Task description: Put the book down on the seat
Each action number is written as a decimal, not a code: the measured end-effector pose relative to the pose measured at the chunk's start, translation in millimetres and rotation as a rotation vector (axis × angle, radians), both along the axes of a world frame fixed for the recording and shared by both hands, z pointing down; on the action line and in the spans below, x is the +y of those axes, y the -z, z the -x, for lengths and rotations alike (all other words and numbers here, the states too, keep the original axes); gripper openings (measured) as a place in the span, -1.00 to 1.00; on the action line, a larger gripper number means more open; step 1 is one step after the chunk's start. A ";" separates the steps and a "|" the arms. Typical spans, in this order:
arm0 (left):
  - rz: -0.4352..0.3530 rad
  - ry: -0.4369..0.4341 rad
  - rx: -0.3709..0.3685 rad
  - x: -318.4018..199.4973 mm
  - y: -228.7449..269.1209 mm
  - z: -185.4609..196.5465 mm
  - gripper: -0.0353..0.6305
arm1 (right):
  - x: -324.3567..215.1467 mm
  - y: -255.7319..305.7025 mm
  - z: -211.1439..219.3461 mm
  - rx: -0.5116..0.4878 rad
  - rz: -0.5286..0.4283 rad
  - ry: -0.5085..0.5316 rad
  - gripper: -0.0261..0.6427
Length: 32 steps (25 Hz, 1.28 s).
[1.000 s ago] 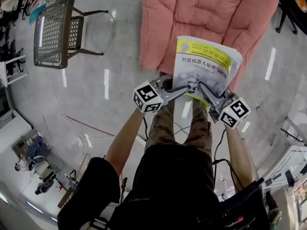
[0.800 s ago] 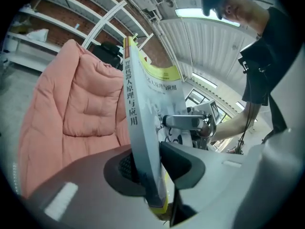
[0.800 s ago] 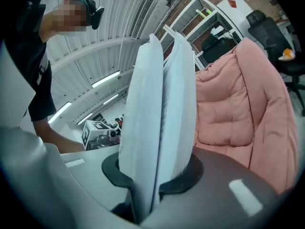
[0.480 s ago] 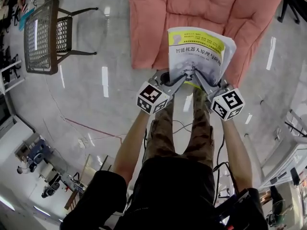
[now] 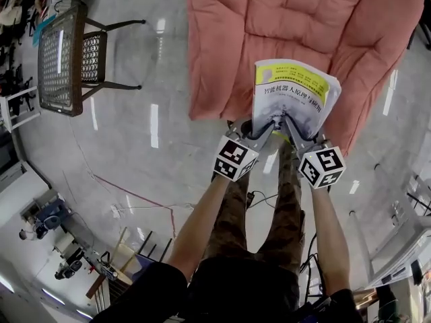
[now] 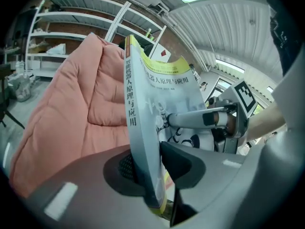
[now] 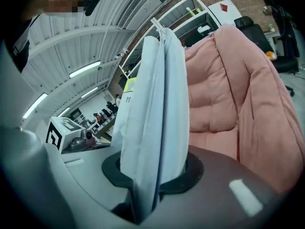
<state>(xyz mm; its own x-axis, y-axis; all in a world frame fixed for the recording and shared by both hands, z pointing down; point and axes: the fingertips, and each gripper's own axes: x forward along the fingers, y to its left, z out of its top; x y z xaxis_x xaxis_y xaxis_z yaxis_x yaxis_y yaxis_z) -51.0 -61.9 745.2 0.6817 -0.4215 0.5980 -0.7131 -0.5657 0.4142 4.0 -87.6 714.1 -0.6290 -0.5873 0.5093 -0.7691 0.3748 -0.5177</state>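
A book (image 5: 293, 96) with a white and yellow cover hangs over the front part of the pink cushioned seat (image 5: 283, 25). Its near edge is held from both sides. My left gripper (image 5: 268, 125) is shut on the spine corner, and its pads press the book (image 6: 157, 104) in the left gripper view. My right gripper (image 5: 288, 123) is shut on the page side of the book (image 7: 157, 104). Its jaws have just been opening a little, with the book still between the pads. The pink seat (image 7: 224, 94) lies beyond and below the book.
A brown wicker chair (image 5: 67, 52) stands on the shiny floor at the upper left. The person's legs (image 5: 262, 207) and a cable (image 5: 252, 197) are below the grippers. White shelving (image 6: 71, 23) rises behind the seat.
Both grippers have come down with the book, and it now sits lower, over the seat's front cushion. The hold on it looks the same.
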 end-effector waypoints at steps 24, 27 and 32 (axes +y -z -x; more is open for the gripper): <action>0.067 -0.018 -0.074 24.0 -81.0 7.1 -0.56 | 24.1 -91.3 3.2 -0.019 0.118 -0.019 -0.55; 0.070 -0.029 -0.073 21.0 -80.4 4.5 -0.56 | 21.0 -91.4 0.5 -0.020 0.117 -0.006 -0.55; 0.082 -0.043 -0.082 22.2 -73.0 7.9 -0.56 | 21.2 -85.8 3.1 -0.027 0.132 -0.009 -0.54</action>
